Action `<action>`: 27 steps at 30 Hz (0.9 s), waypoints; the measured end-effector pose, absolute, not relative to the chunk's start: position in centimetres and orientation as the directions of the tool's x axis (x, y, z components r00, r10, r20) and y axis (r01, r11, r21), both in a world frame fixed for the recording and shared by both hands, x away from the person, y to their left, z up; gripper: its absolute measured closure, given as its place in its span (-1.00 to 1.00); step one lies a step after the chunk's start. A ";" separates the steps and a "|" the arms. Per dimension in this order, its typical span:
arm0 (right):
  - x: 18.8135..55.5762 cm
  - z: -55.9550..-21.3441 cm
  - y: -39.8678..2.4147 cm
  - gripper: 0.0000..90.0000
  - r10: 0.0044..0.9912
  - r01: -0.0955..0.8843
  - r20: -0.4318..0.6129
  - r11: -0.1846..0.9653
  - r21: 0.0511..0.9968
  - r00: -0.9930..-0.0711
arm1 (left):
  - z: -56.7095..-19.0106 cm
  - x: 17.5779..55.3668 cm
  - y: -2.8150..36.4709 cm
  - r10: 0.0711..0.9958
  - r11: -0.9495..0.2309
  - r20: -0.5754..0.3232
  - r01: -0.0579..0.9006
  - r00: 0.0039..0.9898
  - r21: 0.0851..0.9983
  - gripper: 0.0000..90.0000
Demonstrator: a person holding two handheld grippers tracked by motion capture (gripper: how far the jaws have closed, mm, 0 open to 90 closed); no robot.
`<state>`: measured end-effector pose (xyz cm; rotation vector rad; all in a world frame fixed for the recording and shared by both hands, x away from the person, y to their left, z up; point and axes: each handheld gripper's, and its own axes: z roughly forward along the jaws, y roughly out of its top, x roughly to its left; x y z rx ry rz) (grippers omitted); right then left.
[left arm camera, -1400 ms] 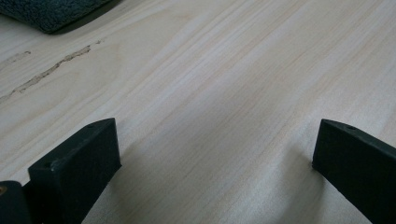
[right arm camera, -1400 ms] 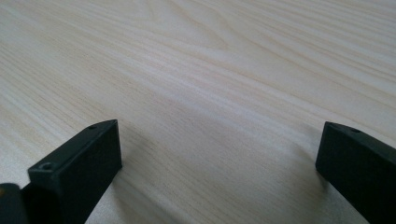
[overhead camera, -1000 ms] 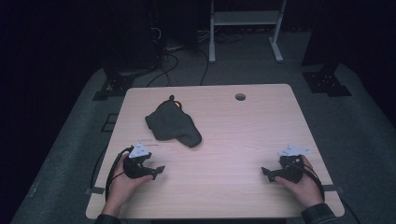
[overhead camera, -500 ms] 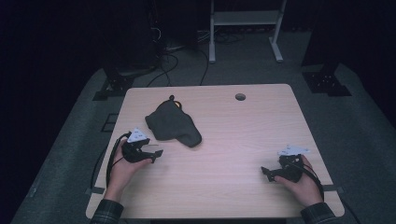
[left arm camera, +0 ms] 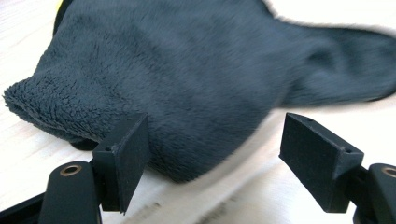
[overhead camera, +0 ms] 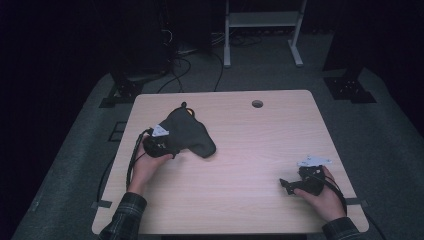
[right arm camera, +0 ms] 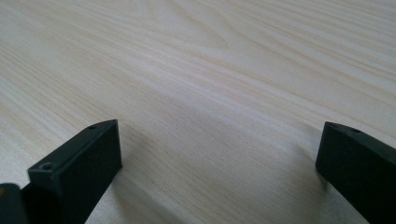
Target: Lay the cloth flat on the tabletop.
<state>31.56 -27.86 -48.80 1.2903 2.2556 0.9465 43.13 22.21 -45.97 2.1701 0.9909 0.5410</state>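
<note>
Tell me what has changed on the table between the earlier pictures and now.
The left claw has moved forward and inward across the table to the near edge of the dark cloth. Its jaws have just been closing a little, yet they are open, with the fleece edge between them and not pinched. Nothing is held. The cloth lies where it lay, and the right claw stays open near the right front corner.

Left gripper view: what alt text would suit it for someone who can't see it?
A dark fleecy cloth lies crumpled on a pale wooden table, close ahead of the left gripper. Its two black jaws stand open, not pressing on the cloth.
</note>
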 end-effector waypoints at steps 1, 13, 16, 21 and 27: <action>31.6 -48.8 -27.9 -1.00 0.860 0.609 0.009 0.354 0.710 -0.510 | -46.0 43.1 22.2 0.777 -0.478 0.087 0.494 0.623 0.727 -0.49; 31.5 -48.8 -27.9 -1.00 0.860 0.609 0.009 0.354 0.710 -0.510 | -46.4 43.8 22.1 0.810 -0.480 0.115 0.536 0.576 0.695 0.68; 31.5 -48.8 -27.9 -1.00 0.860 0.609 0.009 0.354 0.710 -0.510 | -46.2 43.5 22.3 0.798 -0.443 0.033 0.548 0.602 0.710 0.75; 31.5 -48.8 -27.9 -1.00 0.861 0.610 0.010 0.353 0.709 -0.509 | -45.4 42.6 22.1 0.768 -0.427 -0.014 0.529 0.640 0.733 0.79; 31.5 -48.8 -27.9 -1.00 0.860 0.610 0.009 0.354 0.709 -0.510 | -43.3 40.9 21.3 0.710 -0.372 -0.094 0.485 0.698 0.792 0.80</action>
